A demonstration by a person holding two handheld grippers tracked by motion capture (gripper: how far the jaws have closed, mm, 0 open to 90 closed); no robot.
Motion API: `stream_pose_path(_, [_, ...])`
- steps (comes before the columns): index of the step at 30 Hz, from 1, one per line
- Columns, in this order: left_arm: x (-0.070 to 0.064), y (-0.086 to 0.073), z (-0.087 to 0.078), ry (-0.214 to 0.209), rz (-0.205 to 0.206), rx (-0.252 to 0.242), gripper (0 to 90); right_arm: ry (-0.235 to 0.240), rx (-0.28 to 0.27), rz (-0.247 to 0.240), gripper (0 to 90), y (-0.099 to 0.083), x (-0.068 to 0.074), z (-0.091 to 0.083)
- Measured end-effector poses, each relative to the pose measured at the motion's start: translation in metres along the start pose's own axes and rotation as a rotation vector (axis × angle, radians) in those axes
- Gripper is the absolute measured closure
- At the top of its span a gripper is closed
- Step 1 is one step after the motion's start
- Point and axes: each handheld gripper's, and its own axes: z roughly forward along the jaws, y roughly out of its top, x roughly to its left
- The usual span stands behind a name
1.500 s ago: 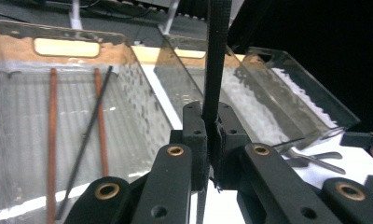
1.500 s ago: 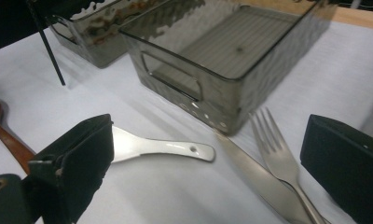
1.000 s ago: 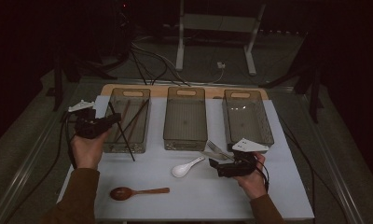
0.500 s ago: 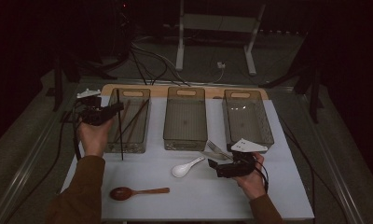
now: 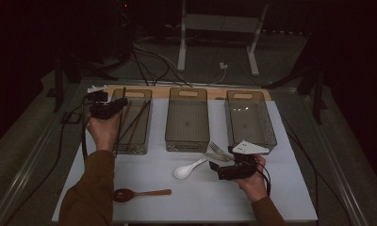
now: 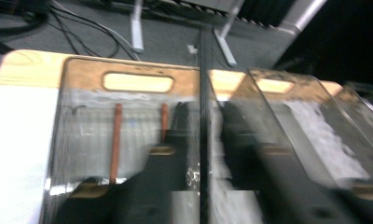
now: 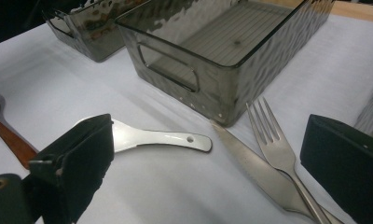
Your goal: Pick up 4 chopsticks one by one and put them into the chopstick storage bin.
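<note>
My left hand-held gripper (image 5: 115, 104) is raised over the near left part of the smoky clear plastic bin on the left (image 5: 138, 141), its jaws closed narrow on a thin black chopstick (image 6: 203, 116) that stands nearly upright between them, its lower end down inside that bin. In the left gripper view the stick runs as a dark vertical line in front of the bin's far wall and its cut-out handle. Two reddish-brown wooden sticks (image 6: 115, 140) lie on the bin floor, and in the high view dark sticks lean slantwise across the same bin.

My right hand-held gripper (image 5: 224, 165) rests low on the white desk (image 5: 290, 197), just in front of the gap between the middle smoky plastic bin (image 5: 187, 141) and the right smoky plastic bin (image 5: 271, 136). Its jaws stand wide apart and hold nothing. Between them, on the desk, lie a silver metal fork (image 7: 278, 149) and a silver metal knife (image 7: 259, 175), side by side and touching near their handles, tips toward the middle bin. Just to their left lies a white ceramic soup spoon (image 7: 161, 138). A brown wooden spoon (image 5: 139, 193) lies well apart, near the front edge by my left sleeve.
</note>
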Motion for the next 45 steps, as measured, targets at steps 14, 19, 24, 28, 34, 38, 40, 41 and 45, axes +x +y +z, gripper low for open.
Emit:
stream_pose_path(14, [-0.005, -0.001, -0.023, 0.011, 0.080, -0.043, 16.5, -0.004, -0.010, -0.001, 3.1, 0.000, -0.001, -0.003])
stream_pose_path(19, [-0.004, -0.006, -0.034, -0.029, 0.084, -0.060, 9.5, -0.006, -0.018, -0.001, 2.7, 0.000, -0.001, -0.003])
stream_pose_path(24, [-0.003, -0.014, -0.041, -0.063, 0.086, -0.071, 1.9, -0.009, -0.026, 0.001, 2.5, 0.001, -0.002, -0.004])
stream_pose_path(28, [-0.006, -0.019, -0.047, -0.087, 0.115, -0.074, 1.3, -0.009, -0.032, 0.005, 2.5, 0.001, -0.004, -0.004])
stream_pose_path(34, [-0.015, -0.027, -0.056, -0.134, 0.150, -0.064, 1.4, 0.002, -0.054, -0.007, 2.5, 0.001, -0.003, -0.005])
stream_pose_path(38, [-0.021, -0.033, -0.064, -0.140, 0.167, -0.090, 1.4, 0.003, -0.057, -0.023, 2.5, 0.001, -0.002, -0.004])
stream_pose_path(40, [-0.026, -0.036, -0.068, -0.139, 0.192, -0.092, 1.3, 0.006, -0.061, -0.031, 2.5, 0.001, -0.002, -0.004])
stream_pose_path(41, [-0.028, -0.038, -0.070, -0.145, 0.201, -0.095, 1.3, 0.006, -0.066, -0.041, 2.6, 0.001, -0.002, -0.004])
stream_pose_path(45, [-0.035, -0.044, -0.077, -0.168, 0.243, -0.086, 1.3, 0.016, -0.079, -0.050, 2.7, 0.002, -0.004, -0.005])
